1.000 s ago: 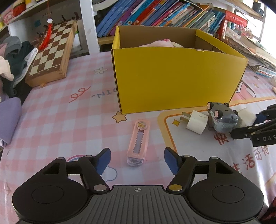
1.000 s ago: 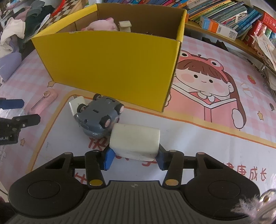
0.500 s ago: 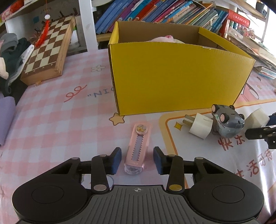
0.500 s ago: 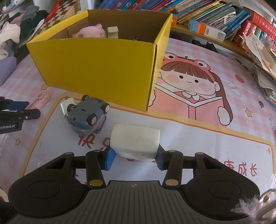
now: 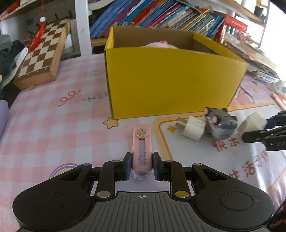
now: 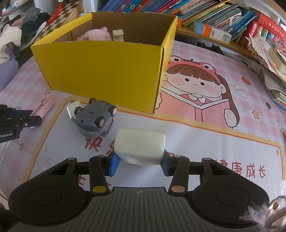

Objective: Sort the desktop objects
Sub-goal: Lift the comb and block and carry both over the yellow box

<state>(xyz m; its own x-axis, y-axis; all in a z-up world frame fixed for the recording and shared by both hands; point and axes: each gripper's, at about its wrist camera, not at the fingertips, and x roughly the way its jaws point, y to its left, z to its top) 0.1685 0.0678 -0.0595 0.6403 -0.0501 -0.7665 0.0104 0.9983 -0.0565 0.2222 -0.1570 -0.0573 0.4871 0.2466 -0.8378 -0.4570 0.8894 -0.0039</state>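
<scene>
My left gripper [image 5: 141, 166] is shut on the near end of a pink utility knife [image 5: 142, 150] that lies on the pink checked tablecloth. My right gripper [image 6: 139, 163] is shut on a white block [image 6: 140, 146] and holds it above the mat. An open yellow cardboard box [image 5: 169, 78] stands behind both; in the right wrist view [image 6: 107, 67] it holds a pink plush toy [image 6: 94, 34] and a small beige piece [image 6: 118, 33]. A grey toy car [image 6: 93, 118] lies upside down beside a white plug [image 5: 192, 129].
A wooden chessboard box [image 5: 42, 55] lies at the far left. Shelves of books [image 5: 152, 16] run behind the box, and stacked papers [image 6: 271, 67] sit at the right. Clothes [image 6: 16, 37] are piled off the table's left side.
My left gripper moved forward and closed its fingers on the pink utility knife. My right gripper lifted the white block up and back from the toy car.
</scene>
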